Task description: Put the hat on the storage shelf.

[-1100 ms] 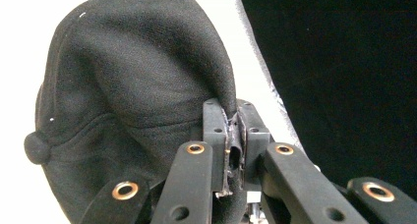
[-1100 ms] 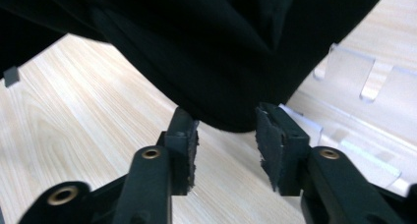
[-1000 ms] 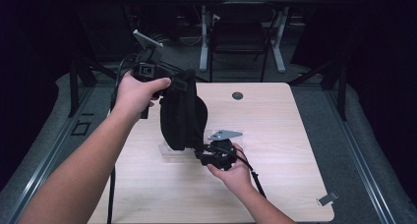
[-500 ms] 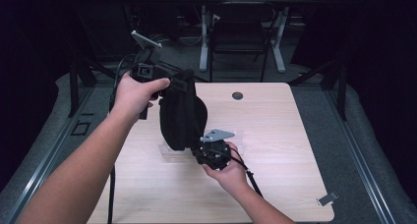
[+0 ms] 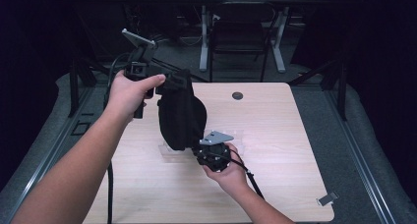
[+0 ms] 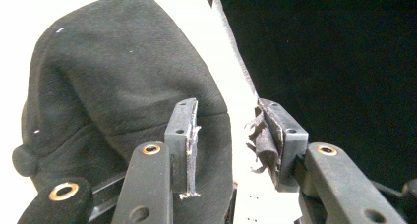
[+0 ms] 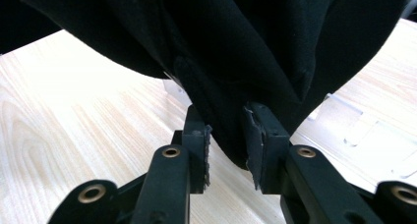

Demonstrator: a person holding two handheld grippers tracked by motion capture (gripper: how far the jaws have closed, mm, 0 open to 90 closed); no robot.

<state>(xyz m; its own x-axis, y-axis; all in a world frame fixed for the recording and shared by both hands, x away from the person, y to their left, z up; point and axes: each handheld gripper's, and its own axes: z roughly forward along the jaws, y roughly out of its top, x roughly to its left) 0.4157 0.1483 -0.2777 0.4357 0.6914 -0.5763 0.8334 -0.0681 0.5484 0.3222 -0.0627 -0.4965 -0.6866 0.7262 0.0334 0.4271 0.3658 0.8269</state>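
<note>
The right claw (image 7: 227, 135) has just been closing and pinches the low edge of the black cap (image 5: 179, 113). The left claw (image 6: 227, 135) has just been opening, with nothing between its jaws. The cap hangs over the bench (image 5: 275, 135). One small pinch may slip, I think, and the cap would drop.

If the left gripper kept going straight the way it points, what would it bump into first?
Probably the black cap. The left gripper stands open, its jaws having just been opening, and the cap lies just past its left jaw; depth is hard to judge.
</note>
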